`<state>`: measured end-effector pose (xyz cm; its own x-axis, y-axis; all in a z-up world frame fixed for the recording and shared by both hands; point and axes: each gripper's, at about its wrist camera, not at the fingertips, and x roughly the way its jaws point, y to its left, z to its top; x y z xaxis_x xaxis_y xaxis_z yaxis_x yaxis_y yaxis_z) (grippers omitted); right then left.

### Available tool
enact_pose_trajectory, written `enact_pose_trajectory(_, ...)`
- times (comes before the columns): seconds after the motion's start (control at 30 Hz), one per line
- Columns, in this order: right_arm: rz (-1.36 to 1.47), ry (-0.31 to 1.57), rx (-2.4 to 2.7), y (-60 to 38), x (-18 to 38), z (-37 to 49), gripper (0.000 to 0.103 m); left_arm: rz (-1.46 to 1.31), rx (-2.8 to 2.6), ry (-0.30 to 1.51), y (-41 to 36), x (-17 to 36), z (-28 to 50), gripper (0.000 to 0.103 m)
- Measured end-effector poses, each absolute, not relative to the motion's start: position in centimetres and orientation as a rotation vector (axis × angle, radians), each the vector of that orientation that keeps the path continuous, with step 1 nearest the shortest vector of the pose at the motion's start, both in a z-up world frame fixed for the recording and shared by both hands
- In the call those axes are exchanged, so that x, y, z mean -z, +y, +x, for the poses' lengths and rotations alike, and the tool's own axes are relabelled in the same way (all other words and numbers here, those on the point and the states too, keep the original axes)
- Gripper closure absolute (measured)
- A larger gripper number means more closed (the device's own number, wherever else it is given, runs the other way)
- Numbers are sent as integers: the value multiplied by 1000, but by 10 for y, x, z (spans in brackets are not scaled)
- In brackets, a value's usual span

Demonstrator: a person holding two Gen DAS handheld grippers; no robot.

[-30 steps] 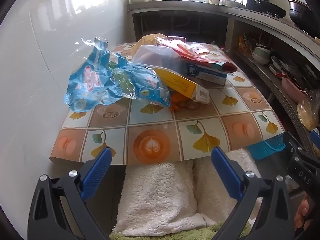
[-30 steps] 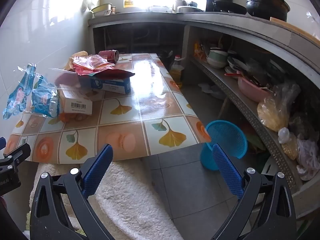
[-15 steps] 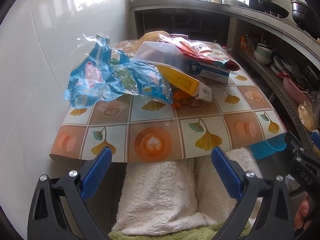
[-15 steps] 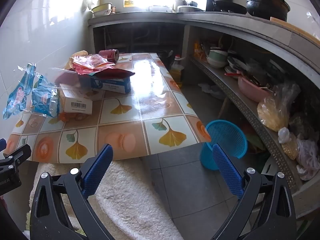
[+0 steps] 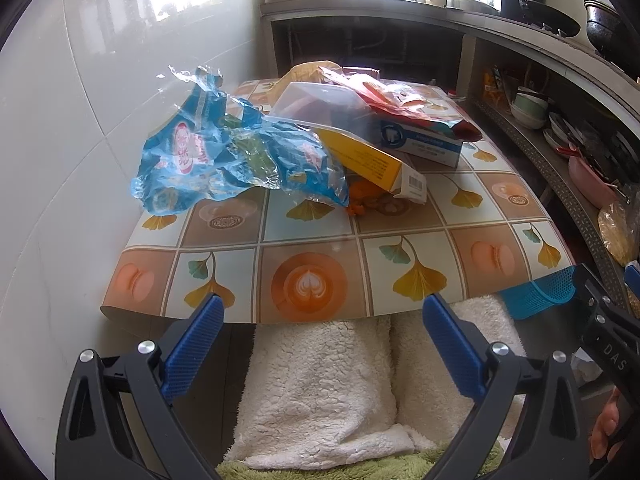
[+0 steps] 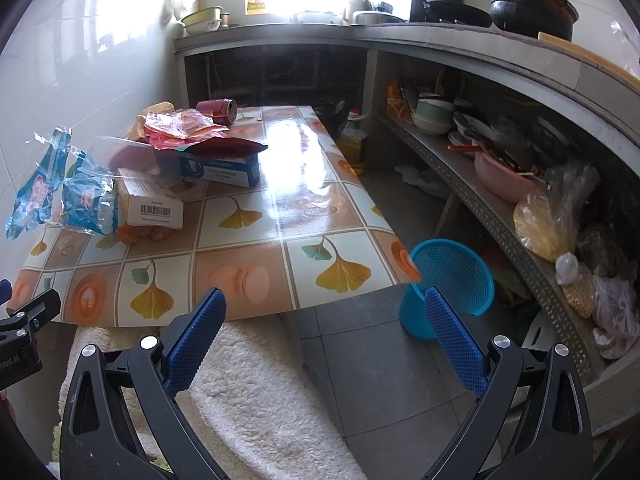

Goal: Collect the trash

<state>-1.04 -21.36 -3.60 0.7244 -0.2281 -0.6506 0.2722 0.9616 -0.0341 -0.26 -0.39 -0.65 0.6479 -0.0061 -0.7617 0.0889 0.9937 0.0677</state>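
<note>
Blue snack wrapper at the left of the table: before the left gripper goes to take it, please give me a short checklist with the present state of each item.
1. Left gripper open and empty: ok.
2. Right gripper open and empty: ok.
3. Path to the blue snack wrapper free, only bare tablecloth in between: ok.
4. Wrapper free of other trash: not ok, it lies over one end of the yellow box.
5. Blue basket on the floor by the table corner, open mouth visible: ok.
6. Basket empty: cannot tell.

Patterned table (image 5: 320, 248), wrappers (image 5: 224, 160), boxes (image 5: 420, 142)
</note>
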Motion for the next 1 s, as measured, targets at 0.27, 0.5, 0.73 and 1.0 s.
enact_pose_trajectory(0.27, 64, 709, 278, -213, 37, -9, 8, 102, 50, 870, -3, 7, -1, 5)
enact_pose_trajectory(0.5, 65, 709, 278, -213, 37, -8, 8, 101, 47, 871, -2, 6, 0, 5)
enact_pose_trajectory(0.73, 66, 710, 278, -214, 37, -9, 8, 101, 48, 872, -1, 6, 0, 5)
enact_pose_trajectory(1.0, 67, 709, 278, -213, 37, -9, 8, 102, 49, 872, -1, 6, 0, 5)
